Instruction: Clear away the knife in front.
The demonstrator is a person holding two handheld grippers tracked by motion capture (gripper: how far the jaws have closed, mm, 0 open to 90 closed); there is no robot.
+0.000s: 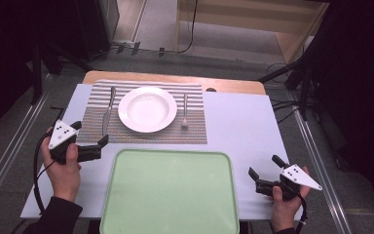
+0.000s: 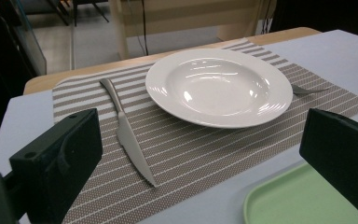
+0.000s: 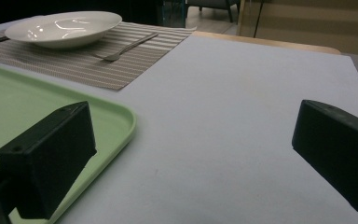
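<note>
A white deep plate (image 1: 147,108) sits in the middle of a striped placemat (image 1: 146,132). Left of it lies a knife (image 1: 108,112), right of it a fork (image 1: 185,112). My left gripper (image 1: 90,132) is open and empty at the placemat's near-left corner, pointing toward the knife (image 2: 128,135) and plate (image 2: 219,84). The right gripper (image 1: 264,165) hovers open and empty over bare table to the right of a green tray (image 1: 170,195). From the right gripper (image 3: 193,154), the plate (image 3: 63,28) and fork (image 3: 126,49) lie far off to the left.
The empty green tray (image 2: 303,200) takes up the near middle of the light tabletop (image 1: 243,122). A wooden edge (image 1: 175,78) runs along the table's far side. Metal rails flank both sides, with cables and dark stands on the floor behind.
</note>
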